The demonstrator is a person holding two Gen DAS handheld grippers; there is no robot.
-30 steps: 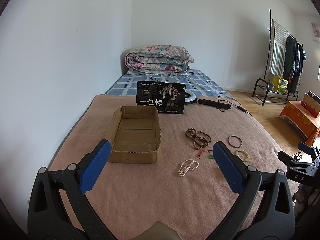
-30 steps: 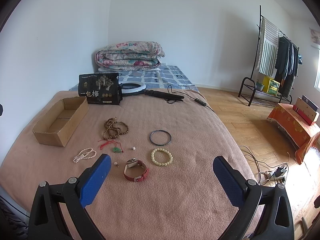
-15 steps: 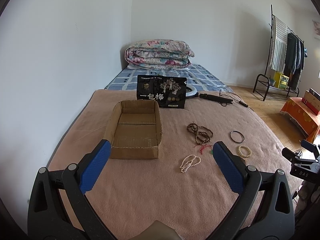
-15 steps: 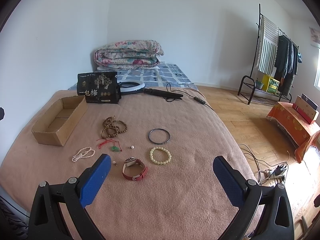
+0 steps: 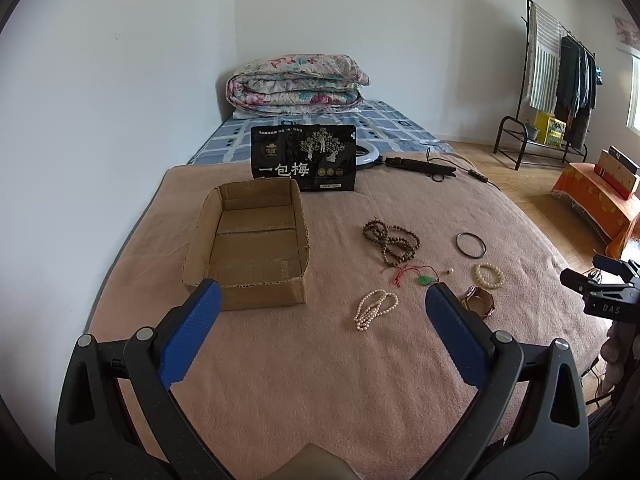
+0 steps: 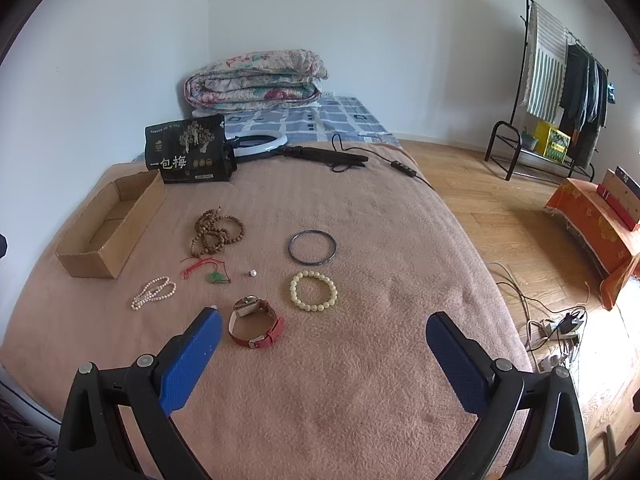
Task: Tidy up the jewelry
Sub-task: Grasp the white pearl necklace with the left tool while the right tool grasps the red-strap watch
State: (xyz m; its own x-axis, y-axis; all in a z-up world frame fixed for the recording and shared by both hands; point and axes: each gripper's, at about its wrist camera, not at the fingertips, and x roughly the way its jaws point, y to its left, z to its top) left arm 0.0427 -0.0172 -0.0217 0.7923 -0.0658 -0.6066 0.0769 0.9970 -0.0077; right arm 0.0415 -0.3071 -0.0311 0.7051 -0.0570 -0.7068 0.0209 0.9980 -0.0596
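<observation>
Both my grippers, left (image 5: 320, 320) and right (image 6: 322, 340), hover spread wide and empty above the blanket (image 6: 360, 380); near its front edge lies the watch (image 6: 256, 322), light, its floppy strap best pinched.

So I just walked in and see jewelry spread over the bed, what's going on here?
A person holds a two-finger gripper in each hand, and both the left gripper and right gripper hover open and empty above the blanket. The cardboard box has nothing in it. The watch, cream bead bracelet, dark bangle, pearl strand, wooden beads and green pendant all lie loose outside it.
</observation>
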